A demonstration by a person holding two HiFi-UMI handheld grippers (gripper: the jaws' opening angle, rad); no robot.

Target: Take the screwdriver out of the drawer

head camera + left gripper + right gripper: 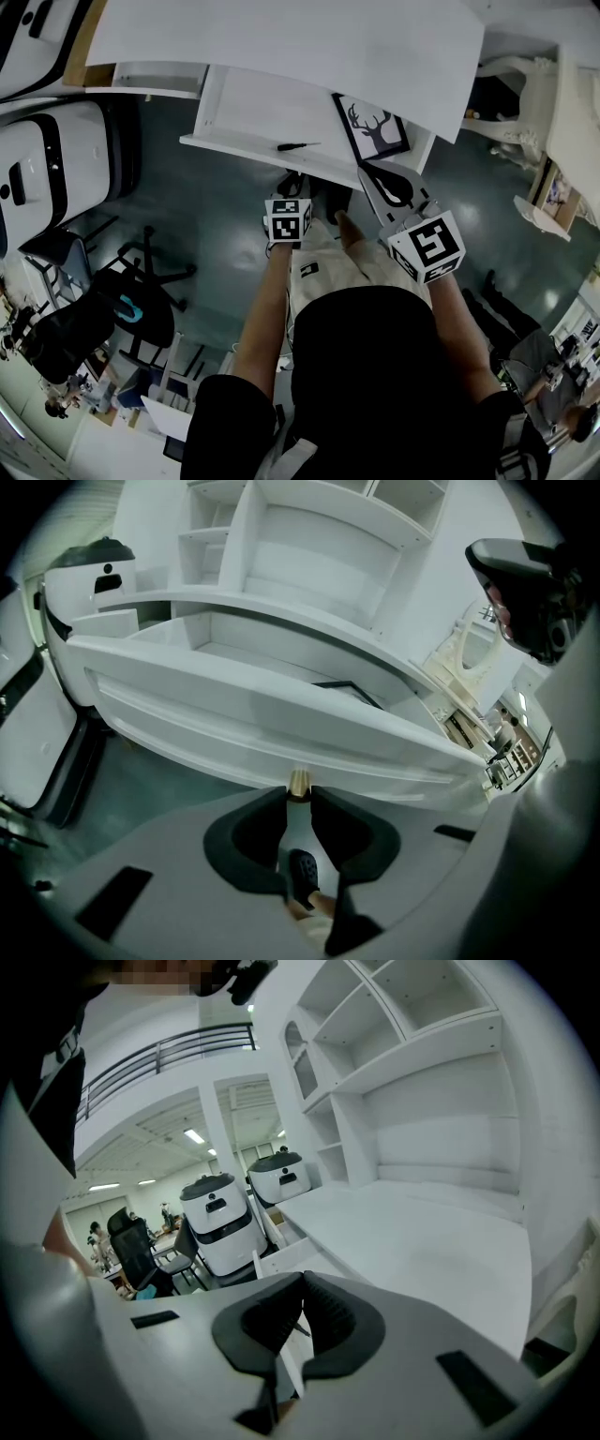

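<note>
The white drawer stands pulled out from under the desk. A slim black screwdriver lies on its floor near the front wall, beside a framed deer picture. My left gripper is at the middle of the drawer front, and its jaws are shut on the small brass knob, which sits between the fingertips. My right gripper hovers to the right by the drawer's front corner, shut, with nothing in it. In the right gripper view the right gripper points out over the desk.
The white desk top overhangs the back of the drawer, with shelving above it. Two white robots stand at the left, a black office chair lower left, and a white chair at the right. The person's legs are under both grippers.
</note>
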